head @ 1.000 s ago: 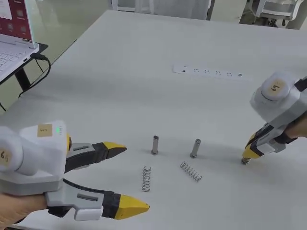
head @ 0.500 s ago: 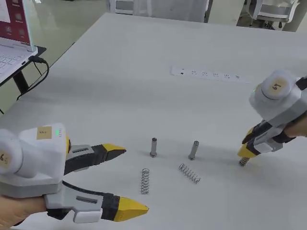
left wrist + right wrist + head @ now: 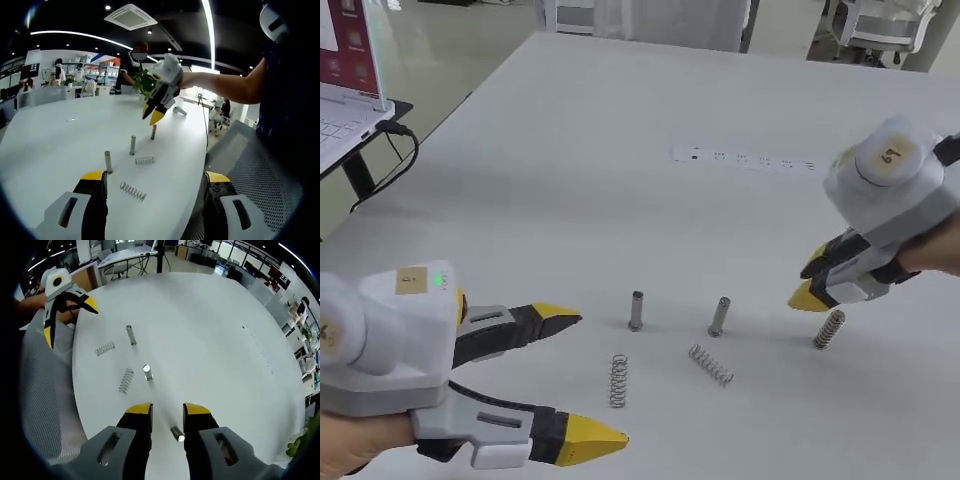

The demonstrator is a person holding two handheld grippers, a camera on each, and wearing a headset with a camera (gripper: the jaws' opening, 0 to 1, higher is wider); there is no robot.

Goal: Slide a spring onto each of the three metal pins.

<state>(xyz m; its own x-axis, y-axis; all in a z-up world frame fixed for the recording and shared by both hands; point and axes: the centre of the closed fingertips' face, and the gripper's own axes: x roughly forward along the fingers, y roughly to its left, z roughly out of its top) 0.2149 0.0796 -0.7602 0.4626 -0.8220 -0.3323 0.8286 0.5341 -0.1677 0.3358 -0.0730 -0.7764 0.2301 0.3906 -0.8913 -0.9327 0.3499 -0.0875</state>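
Springs (image 3: 710, 364), two loose, third spring (image 3: 829, 329) mounted, two bare pins (image 3: 636, 311)

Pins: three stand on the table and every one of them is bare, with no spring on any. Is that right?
Not quite. Three stand on the table, but just the left pin and the middle pin are bare. The head view shows the right pin, beneath the right gripper, with a spring around it.

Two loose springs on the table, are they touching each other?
Apart. The head view shows bare table between the near spring and the slanted spring.
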